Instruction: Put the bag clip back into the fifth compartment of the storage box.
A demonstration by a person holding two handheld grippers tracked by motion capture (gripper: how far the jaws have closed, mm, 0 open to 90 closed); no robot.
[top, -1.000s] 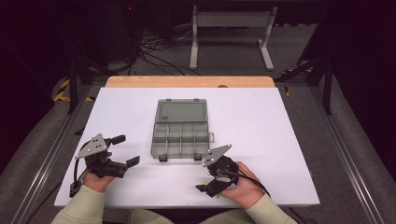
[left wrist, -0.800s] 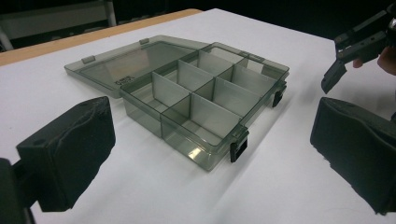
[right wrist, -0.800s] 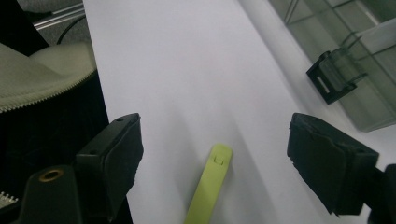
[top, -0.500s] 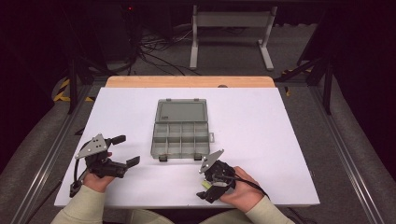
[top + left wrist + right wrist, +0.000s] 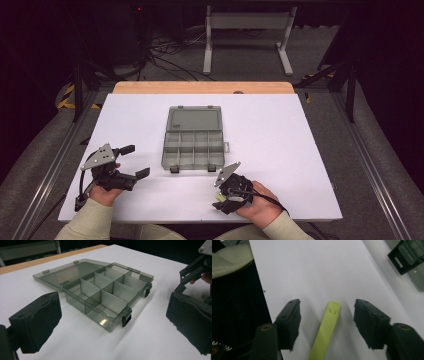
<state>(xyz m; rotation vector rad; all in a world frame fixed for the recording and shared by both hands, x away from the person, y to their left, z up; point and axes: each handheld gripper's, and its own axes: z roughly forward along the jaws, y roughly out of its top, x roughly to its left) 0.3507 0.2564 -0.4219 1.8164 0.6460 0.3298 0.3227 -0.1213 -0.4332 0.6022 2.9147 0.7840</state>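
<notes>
No legible text anywhere; the organizer box (image 5: 100, 290) lid has a small embossed mark (too blurry to read).

Smoke-grey see-through plastic organiser box (image 5: 110, 293), glossy, smooth, w/ glints along dividers; lid (image 5: 194, 120) same tinted plastic, black matt plastic latches (image 5: 126, 319) at front. Worktop (image 5: 280, 150) covered in matt white sheet, smooth, paper-like; bare wood strip (image 5: 202, 87) along far edge, light tan, dull finish. Yellow-green strip (image 5: 324, 332), smooth plastic by the look, slight sheen, lying flat on white sheet. Left claw (image 5: 112, 322): black pads (image 5: 37, 322), matt, rubbery, slightly rough and wrinkled at edges. Right claw (image 5: 325, 323): black matt plastic, brass-coloured metal inserts. Grey plate (image 5: 100, 156) atop left claw, flat metal look, dull. Sleeves (image 5: 85, 222) beige knit cloth, soft, matt.
</notes>
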